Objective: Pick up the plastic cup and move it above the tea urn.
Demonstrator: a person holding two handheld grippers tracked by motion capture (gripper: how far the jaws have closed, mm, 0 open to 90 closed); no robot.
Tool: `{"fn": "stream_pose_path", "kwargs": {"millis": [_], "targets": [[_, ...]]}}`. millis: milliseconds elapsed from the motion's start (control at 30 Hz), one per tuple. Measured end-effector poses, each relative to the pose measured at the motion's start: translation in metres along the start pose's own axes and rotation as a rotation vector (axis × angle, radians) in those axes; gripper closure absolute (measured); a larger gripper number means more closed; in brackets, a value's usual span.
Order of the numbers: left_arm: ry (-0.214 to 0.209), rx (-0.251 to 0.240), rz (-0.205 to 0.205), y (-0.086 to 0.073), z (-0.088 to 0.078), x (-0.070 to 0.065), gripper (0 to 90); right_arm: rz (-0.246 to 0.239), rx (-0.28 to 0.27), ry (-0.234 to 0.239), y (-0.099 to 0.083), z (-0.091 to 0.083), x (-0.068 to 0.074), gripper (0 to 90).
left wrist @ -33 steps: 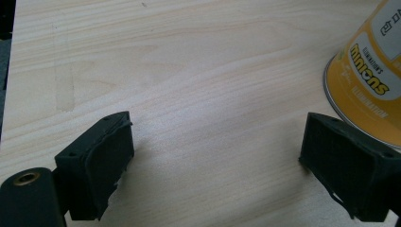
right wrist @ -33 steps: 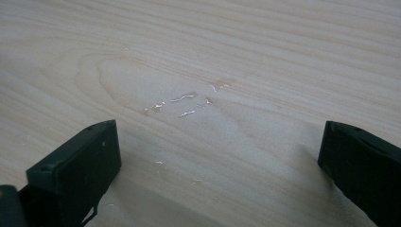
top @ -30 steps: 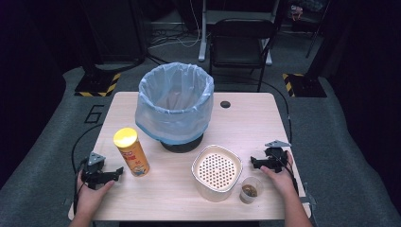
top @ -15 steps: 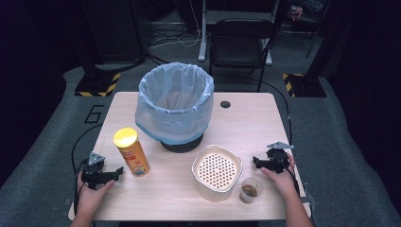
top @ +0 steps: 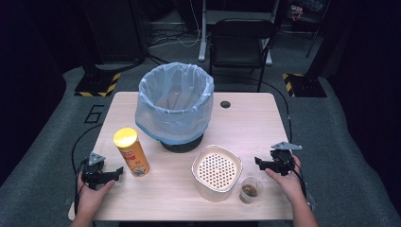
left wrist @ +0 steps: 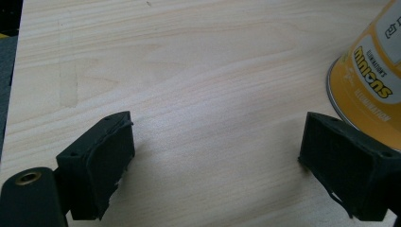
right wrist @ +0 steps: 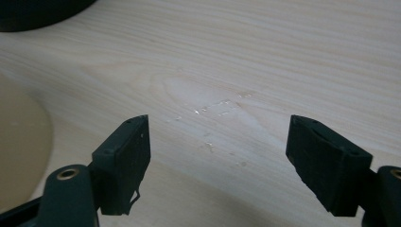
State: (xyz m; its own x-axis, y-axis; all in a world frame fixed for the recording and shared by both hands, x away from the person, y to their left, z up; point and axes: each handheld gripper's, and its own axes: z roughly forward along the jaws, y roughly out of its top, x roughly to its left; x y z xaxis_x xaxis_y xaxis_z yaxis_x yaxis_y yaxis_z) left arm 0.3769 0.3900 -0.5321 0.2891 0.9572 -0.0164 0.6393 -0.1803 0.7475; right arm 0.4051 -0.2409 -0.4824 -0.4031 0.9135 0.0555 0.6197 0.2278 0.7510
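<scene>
The left gripper (top: 113,173) rests low at the near left corner of the worktop (top: 246,120), its fingers (left wrist: 101,161) apart over bare wood with nothing between them. Just beyond them stands the yellow crisp can (top: 131,152), upright, its base rim close beside the right-hand finger in the left gripper view but not touching it.

Across the worktop, the right gripper (top: 259,162) hovers near the right edge, its fingers (right wrist: 124,158) apart and empty; its jaws have just been closing, with nothing between them. Below them lies bare wood marked with a few wet specks (right wrist: 213,106).

Between the grippers sits a cream square container with a perforated lid (top: 216,172), and just beside its near right corner a small clear cup (top: 249,190) holding something brown. The cup stands near the right hand (top: 286,179), close to the front edge.

Behind these, a bin lined with a pale blue bag (top: 174,105) takes the middle of the worktop, blocking any straight path to the far edge. A small dark cable hole (top: 225,104) lies right of it. Open wood remains along the right side, behind the can, and between can and container. A black chair (top: 241,42) stands beyond.
</scene>
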Motion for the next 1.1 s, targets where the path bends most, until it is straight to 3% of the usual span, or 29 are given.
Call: {"fn": "stream_pose_path", "kwargs": {"millis": [233, 300, 367, 400, 533, 867, 1033, 1100], "targets": [[0.0, 0.0, 0.001, 0.0, 0.0, 0.0, 10.7, -0.044, -0.045, 0.069, 0.006, -0.03, 0.017, 19.5], [0.0, 0.0, 0.0, 0.0, 0.0, 0.0, 10.7, -0.064, -0.063, 0.096, 0.009, -0.047, 0.025, 18.3], [0.0, 0.0, 0.001, 0.0, 0.0, 0.0, 10.7, -0.06, -0.069, 0.109, 0.009, -0.052, 0.028, 18.5], [0.0, 0.0, 0.001, 0.0, 0.0, 0.0, 10.7, -0.074, -0.076, 0.139, 0.008, -0.061, 0.036, 18.4], [0.0, 0.0, 0.001, 0.0, 0.0, 0.0, 10.7, -0.106, -0.077, 0.155, 0.001, -0.071, 0.051, 17.2], [0.002, 0.0, 0.002, 0.0, 0.0, 0.0, 10.7, -0.126, -0.083, 0.168, -0.017, -0.087, 0.071, 17.5], [0.002, 0.0, 0.002, 0.0, 0.0, 0.0, 10.7, -0.135, -0.098, 0.152, -0.028, -0.092, 0.084, 14.1], [0.002, 0.001, 0.002, 0.0, 0.0, 0.0, 10.7, -0.158, -0.074, 0.129, -0.033, -0.09, 0.09, 13.4]]}}
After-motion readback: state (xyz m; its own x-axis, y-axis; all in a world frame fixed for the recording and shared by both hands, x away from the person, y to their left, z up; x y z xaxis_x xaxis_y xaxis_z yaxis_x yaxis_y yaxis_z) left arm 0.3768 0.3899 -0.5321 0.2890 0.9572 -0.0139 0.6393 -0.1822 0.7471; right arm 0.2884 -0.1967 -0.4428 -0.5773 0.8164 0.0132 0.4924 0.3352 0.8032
